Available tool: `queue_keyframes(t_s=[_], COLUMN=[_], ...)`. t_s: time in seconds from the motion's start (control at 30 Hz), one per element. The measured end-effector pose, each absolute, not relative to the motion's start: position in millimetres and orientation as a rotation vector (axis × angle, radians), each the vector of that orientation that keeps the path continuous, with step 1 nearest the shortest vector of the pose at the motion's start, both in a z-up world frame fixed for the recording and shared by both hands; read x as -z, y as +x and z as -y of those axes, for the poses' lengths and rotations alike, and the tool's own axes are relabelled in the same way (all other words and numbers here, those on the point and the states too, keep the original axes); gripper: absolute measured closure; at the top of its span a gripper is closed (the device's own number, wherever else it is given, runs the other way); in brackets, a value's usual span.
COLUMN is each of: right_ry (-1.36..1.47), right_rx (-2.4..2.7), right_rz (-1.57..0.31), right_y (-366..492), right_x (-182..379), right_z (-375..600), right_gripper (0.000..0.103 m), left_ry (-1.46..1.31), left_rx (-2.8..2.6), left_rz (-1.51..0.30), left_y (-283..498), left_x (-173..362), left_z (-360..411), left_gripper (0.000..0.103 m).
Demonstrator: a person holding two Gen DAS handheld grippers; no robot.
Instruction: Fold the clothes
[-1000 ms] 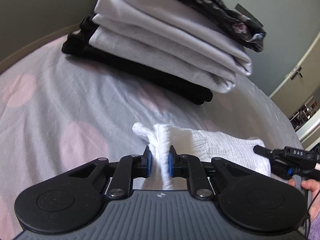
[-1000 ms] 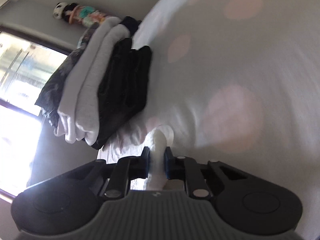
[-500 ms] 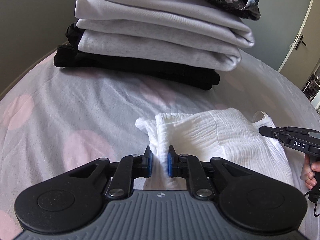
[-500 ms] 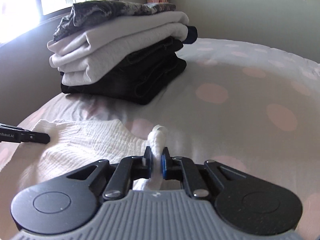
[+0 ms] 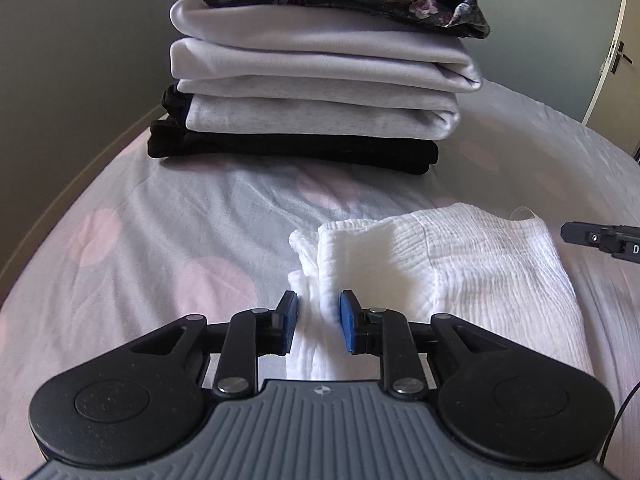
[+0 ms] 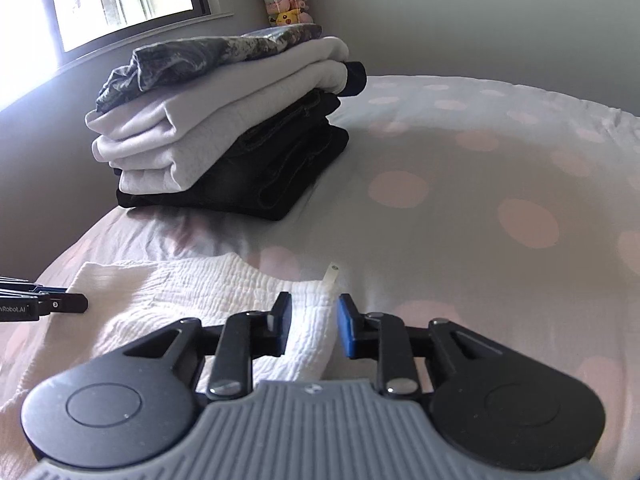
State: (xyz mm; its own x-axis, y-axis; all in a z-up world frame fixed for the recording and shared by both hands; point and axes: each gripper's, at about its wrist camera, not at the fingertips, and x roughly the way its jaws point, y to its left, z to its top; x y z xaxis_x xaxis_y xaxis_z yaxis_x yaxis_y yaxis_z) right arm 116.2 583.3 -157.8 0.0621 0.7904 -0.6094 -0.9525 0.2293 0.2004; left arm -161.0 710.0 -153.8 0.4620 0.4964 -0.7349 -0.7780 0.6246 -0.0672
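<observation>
Through my left wrist camera, my left gripper (image 5: 318,326) has its jaws spread, straddling but not pinching the bunched near-left corner of the white crinkled muslin garment (image 5: 460,264), which lies folded flat on the grey pink-dotted bedsheet (image 5: 160,240), in front of the stack of folded clothes (image 5: 312,88). Its long axis seems to run left to right. Through my right wrist camera, my right gripper (image 6: 310,328) is likewise spread over the opposite corner. The cloth looks light, soft and limp; corners and folded edges seem the best holds.
</observation>
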Motion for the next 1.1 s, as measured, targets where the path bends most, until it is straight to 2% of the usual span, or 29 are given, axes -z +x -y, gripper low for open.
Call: queue_keyframes(t_s=[0.3,0.37,0.43,0.5,0.67,0.93,1.1], right_ry=[-0.286,-0.276,-0.249,-0.232,-0.240,-0.264,-0.253], right_rx=[-1.355,-1.361,-1.364,-1.366,-1.364,-1.346,-1.337], right_rz=[-0.683,-0.668,-0.666,-0.655,-0.664,-0.665,-0.669], right_y=[66,52,39,26,-7,-44,-57], right_x=[102,92,82,73,56,43,40], right_z=[-521,-503,-484,-463,-419,-359,-328], right_gripper=[0.062,0.054,0.046,0.041,0.027,0.013,0.011], left_ry=[-0.319,-0.323,-0.322,-0.301,-0.299,-0.303,-0.313], left_rx=[-0.863,-0.866,-0.858,-0.859,-0.881,-0.912,-0.929], left_rz=[-0.754,-0.733,-0.726,-0.735,-0.737,-0.705,-0.671], left_y=[-180,-188,-194,-197,-208,-224,-233], left_x=[100,88,78,70,53,39,34], left_z=[-624,-607,-588,-567,-517,-449,-417], left_gripper=[0.069,0.055,0.047,0.044,0.031,0.029,0.019])
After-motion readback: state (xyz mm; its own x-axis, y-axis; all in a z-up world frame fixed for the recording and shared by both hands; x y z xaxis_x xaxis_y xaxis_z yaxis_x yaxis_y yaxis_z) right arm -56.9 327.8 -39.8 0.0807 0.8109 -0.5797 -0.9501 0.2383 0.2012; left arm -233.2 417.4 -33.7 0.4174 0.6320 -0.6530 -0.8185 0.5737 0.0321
